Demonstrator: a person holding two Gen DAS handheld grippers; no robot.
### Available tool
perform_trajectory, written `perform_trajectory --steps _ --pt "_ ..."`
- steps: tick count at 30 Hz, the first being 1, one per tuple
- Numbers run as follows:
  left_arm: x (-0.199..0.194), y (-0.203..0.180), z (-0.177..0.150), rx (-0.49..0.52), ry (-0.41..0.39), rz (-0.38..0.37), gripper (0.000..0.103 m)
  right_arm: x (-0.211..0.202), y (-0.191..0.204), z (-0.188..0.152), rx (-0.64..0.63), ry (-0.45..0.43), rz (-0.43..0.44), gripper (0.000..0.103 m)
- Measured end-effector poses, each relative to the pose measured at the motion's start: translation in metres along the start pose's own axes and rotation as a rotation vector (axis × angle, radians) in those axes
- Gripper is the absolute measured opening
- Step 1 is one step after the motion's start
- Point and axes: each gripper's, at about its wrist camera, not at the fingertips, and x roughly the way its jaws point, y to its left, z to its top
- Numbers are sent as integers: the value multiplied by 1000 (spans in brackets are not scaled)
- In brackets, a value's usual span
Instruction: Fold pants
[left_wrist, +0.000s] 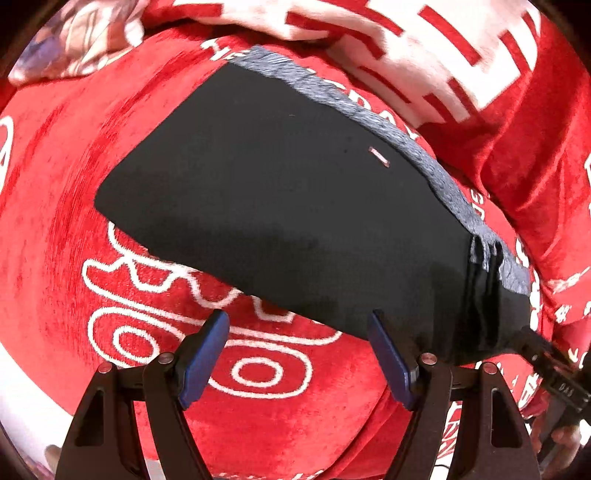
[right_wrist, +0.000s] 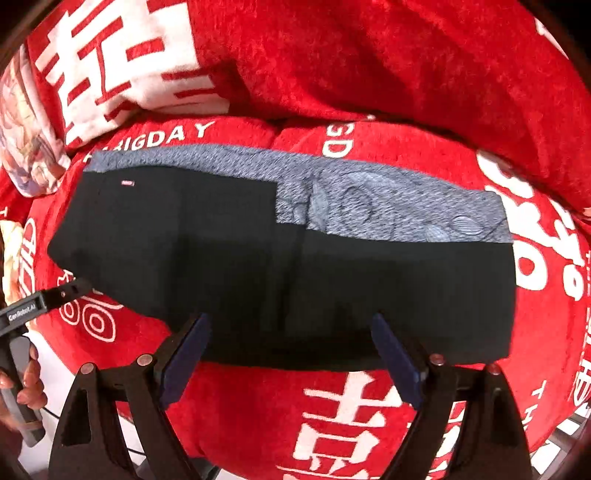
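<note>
The black pants (right_wrist: 288, 273) lie flat and folded on the red blanket (right_wrist: 369, 55), with a grey inner lining (right_wrist: 369, 192) showing along their far edge and a small pink label (right_wrist: 128, 182). They also show in the left wrist view (left_wrist: 277, 192). My left gripper (left_wrist: 299, 325) is open and empty, its fingertips at the near edge of the pants. My right gripper (right_wrist: 291, 328) is open and empty, its blue fingers (right_wrist: 391, 354) over the near edge of the pants. The left gripper's body shows at the left of the right wrist view (right_wrist: 44, 299).
The red blanket (left_wrist: 55, 184) with white lettering covers the surface. A bunched red and white blanket (left_wrist: 406, 48) lies behind the pants. A patterned cushion (right_wrist: 26, 140) sits at the far left.
</note>
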Motion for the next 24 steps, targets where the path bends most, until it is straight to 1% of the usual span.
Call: perform_trajectory --steps 3,5,10,12,14,15,16,17,20,22,24 --pt "-4 15 8 -50 -25 -44 78 9 -5 1 40 25 27 91" --pt "-4 27 13 -98 -38 -94 78 15 -5 3 50 16 11 91" --pt "11 56 20 -216 -9 -229 78 38 -9 1 87 45 6 91" --pt "10 58 23 -211 -28 -265 78 41 -8 0 66 29 -1 91" --pt "11 56 29 -209 -35 -306 78 42 -6 -2 47 20 -2 93" --pt "11 57 31 -211 -34 -311 78 43 -6 -3 44 18 6 97" --pt "12 56 33 -220 -33 -313 81 43 -5 -4 43 15 13 98" --pt "11 55 34 -231 -43 -325 82 42 -4 -5 43 12 14 98" --pt "-3 54 32 -236 -122 -399 82 43 -4 -4 46 12 15 99" --pt "-3 54 33 -226 -146 -406 82 44 -5 -4 50 9 22 99" --pt "10 60 38 -264 -122 -357 82 45 -5 -4 45 7 23 99"
